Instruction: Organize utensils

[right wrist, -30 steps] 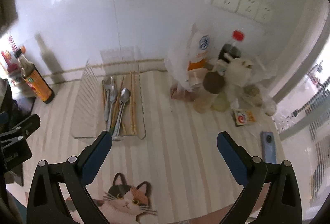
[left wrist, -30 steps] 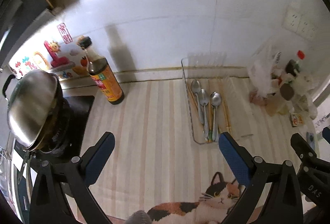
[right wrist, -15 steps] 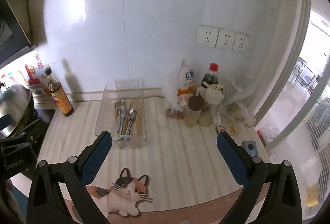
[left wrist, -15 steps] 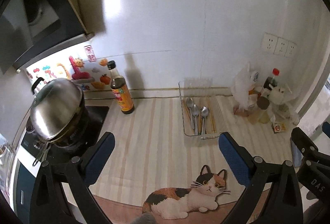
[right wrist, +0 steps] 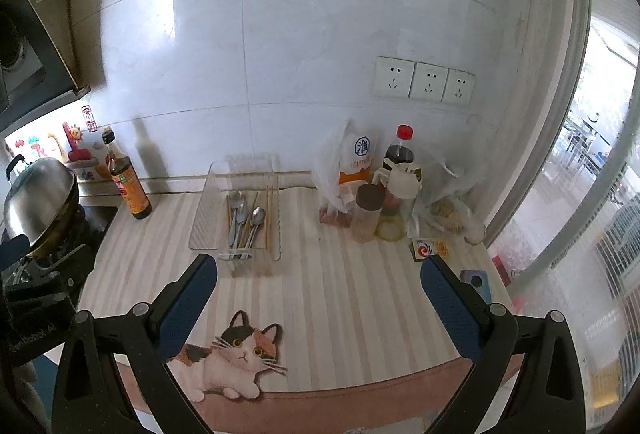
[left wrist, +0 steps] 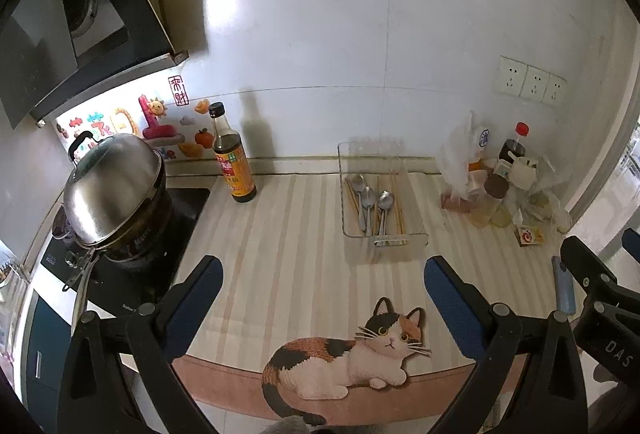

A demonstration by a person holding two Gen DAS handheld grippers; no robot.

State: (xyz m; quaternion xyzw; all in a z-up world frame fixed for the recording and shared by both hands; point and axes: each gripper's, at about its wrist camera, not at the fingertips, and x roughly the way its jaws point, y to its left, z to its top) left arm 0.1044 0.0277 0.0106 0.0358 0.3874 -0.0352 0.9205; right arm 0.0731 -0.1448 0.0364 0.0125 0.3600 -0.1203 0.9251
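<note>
A clear plastic tray (left wrist: 416, 234) stands on the striped counter mat near the back wall; it also shows in the right wrist view (right wrist: 204, 210). In it lie three metal spoons (left wrist: 370, 200) (right wrist: 240, 214) and wooden chopsticks (left wrist: 397, 206) (right wrist: 270, 214). My left gripper (left wrist: 320, 298) is open and empty, held back above the counter's front edge. My right gripper (right wrist: 320, 294) is open and empty too, beside it on the right, well short of the tray.
A soy sauce bottle (left wrist: 231, 158) stands left of the tray. A steel pot (left wrist: 114, 190) sits on the black cooktop at far left. Bottles, jars and bags (right wrist: 384, 190) crowd the back right corner. A cat picture (left wrist: 352, 358) marks the mat's front edge. A blue phone (right wrist: 478, 284) lies at right.
Both grippers have pulled back and up from the counter, so the tray and all else look smaller and farther away. Both stay open and empty.
</note>
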